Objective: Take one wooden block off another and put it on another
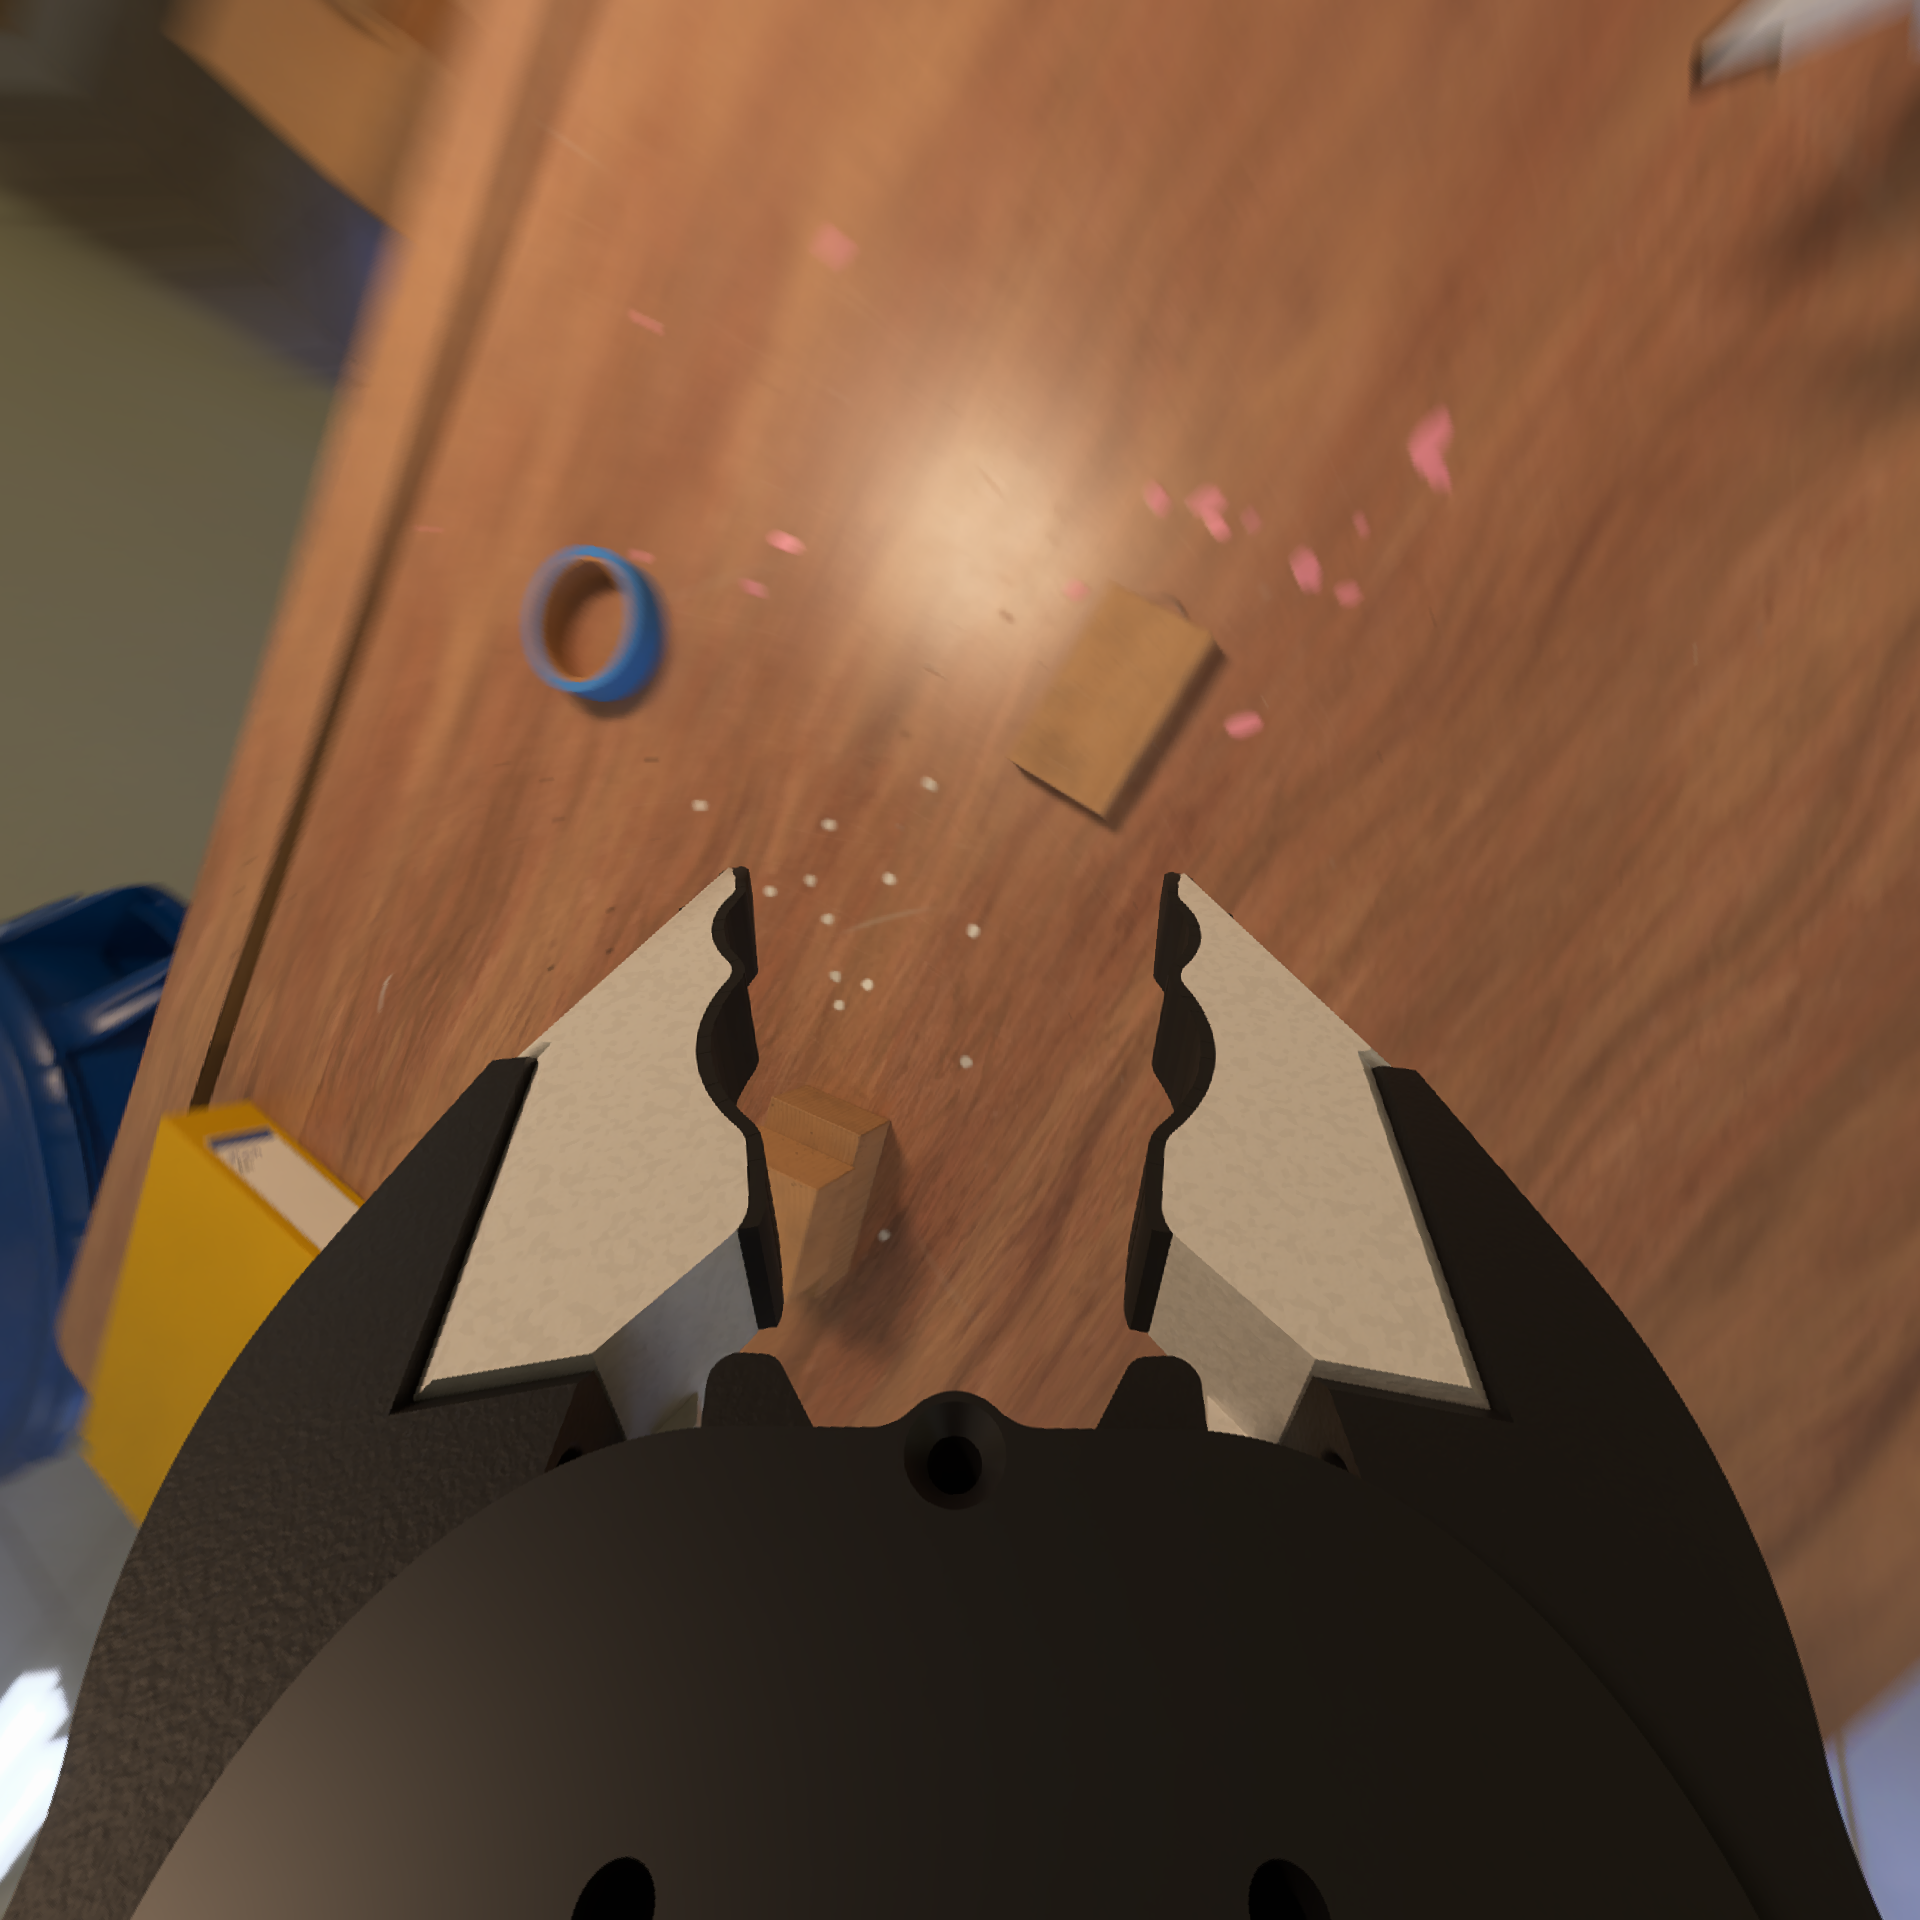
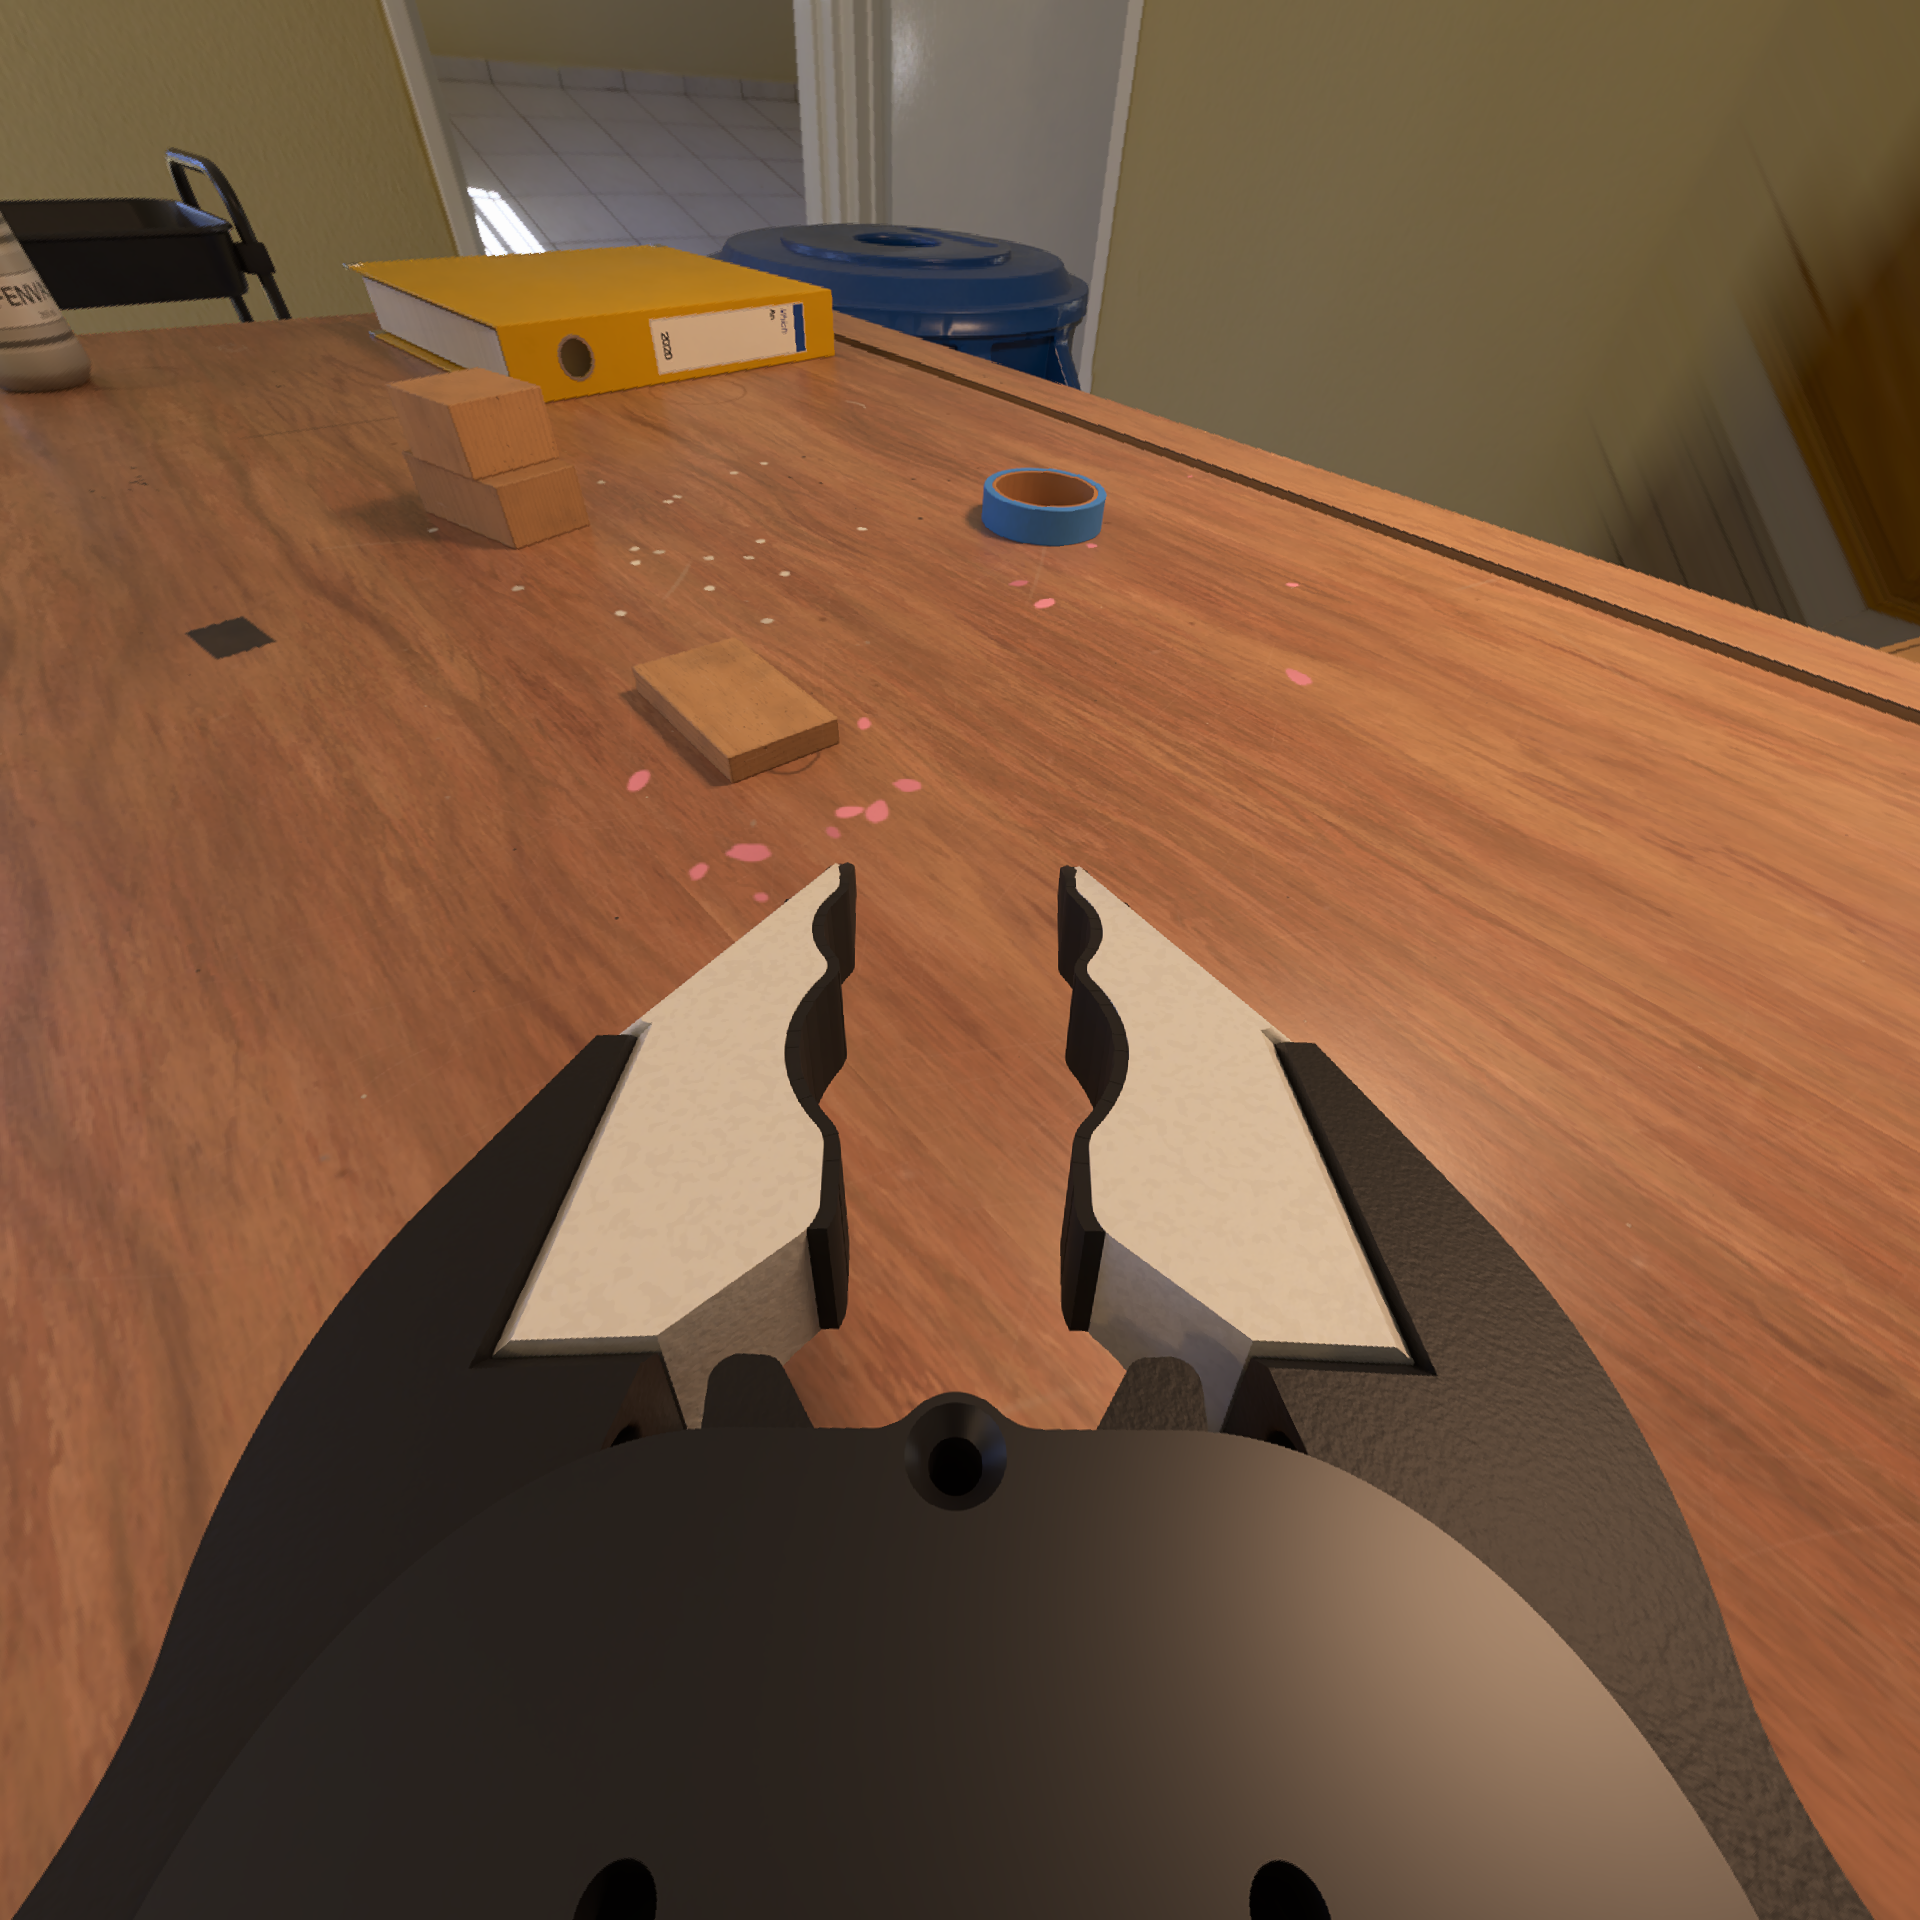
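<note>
In the right wrist view, a light wooden block (image 2: 473, 421) sits on a second light block (image 2: 499, 502) at the far left of the wooden table (image 2: 1351, 935). A flat darker wooden block (image 2: 736, 707) lies nearer, in the middle. My right gripper (image 2: 956, 883) is open and empty, low over the table, short of the flat block. In the left wrist view, my left gripper (image 1: 956, 883) is open and empty, looking down from above. The stacked blocks (image 1: 826, 1174) show between its fingers, close to the left finger (image 1: 613, 1132). The flat block (image 1: 1117, 701) lies beyond the tips.
A blue tape roll (image 2: 1042, 505) (image 1: 594, 621) lies right of the stack. A yellow binder (image 2: 603, 312) (image 1: 197, 1288) lies at the far table edge, a blue bin (image 2: 914, 281) behind it. A grey sack (image 2: 31, 322) stands far left. Pink and white flecks dot the table.
</note>
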{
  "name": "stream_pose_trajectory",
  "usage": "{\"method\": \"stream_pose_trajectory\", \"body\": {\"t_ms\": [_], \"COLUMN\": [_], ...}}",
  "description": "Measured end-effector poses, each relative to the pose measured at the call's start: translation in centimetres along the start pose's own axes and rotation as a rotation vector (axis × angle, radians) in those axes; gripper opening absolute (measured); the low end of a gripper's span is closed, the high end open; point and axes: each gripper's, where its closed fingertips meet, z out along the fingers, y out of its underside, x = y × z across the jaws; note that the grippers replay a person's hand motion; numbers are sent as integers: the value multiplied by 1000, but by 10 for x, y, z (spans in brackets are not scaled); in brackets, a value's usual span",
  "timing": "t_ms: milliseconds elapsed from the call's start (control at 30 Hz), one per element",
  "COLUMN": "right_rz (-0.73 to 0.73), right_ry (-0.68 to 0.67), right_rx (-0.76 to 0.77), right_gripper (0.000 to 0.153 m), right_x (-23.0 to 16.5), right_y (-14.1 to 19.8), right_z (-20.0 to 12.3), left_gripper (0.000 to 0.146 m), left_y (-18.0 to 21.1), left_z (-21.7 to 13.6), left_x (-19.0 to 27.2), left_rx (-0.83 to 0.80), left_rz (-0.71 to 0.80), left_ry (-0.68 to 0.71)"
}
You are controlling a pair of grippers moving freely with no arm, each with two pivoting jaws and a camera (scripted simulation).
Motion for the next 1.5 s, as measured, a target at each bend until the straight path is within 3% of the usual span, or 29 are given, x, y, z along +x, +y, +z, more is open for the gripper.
{"method": "stream_pose_trajectory", "body": {"t_ms": [100, 167, 300, 467, 533, 733, 933, 1067, 1233, 1500], "right_rz": [7, 8, -10, -58, -74, -67, 12, 55, 77, 73], "right_ry": [5, 11, 25, 53, 66, 74, 44, 25, 3, 10], "right_rx": [-9, -20, -25, -34, -28, -22, -20, -10, -31, -99], "right_gripper": [39, 39, 39, 38, 38, 38, 36, 36, 36, 36], "right_x": [1, 1, -1, -4, -5, -3, 2, 4, 3, 3], "right_y": [2, 3, 3, 4, 3, 3, 4, 3, 6, 13], "right_z": [3, 5, 7, 9, 8, 8, 7, 6, 7, 12], "left_gripper": [76, 73, 73, 74, 80, 93, 94, 95, 96, 97], "left_y": [34, 67, 134, 175, 179, 180, 183, 187, 204, 209], "left_z": [-47, -59, -48, -22, -18, -6, 26, 50, 70, 84], "left_x": [-9, -2, 29, 69, 72, 48, -4, -47, -70, -86], "left_rx": [294, 403, 404, 320, 314, 203, -26, -226, -525, -680], "left_rz": [-242, -376, -549, -621, -629, -476, -277, -168, -5, 159], "left_ry": [-164, -241, -357, -281, -260, -187, 65, 141, 294, 436]}}
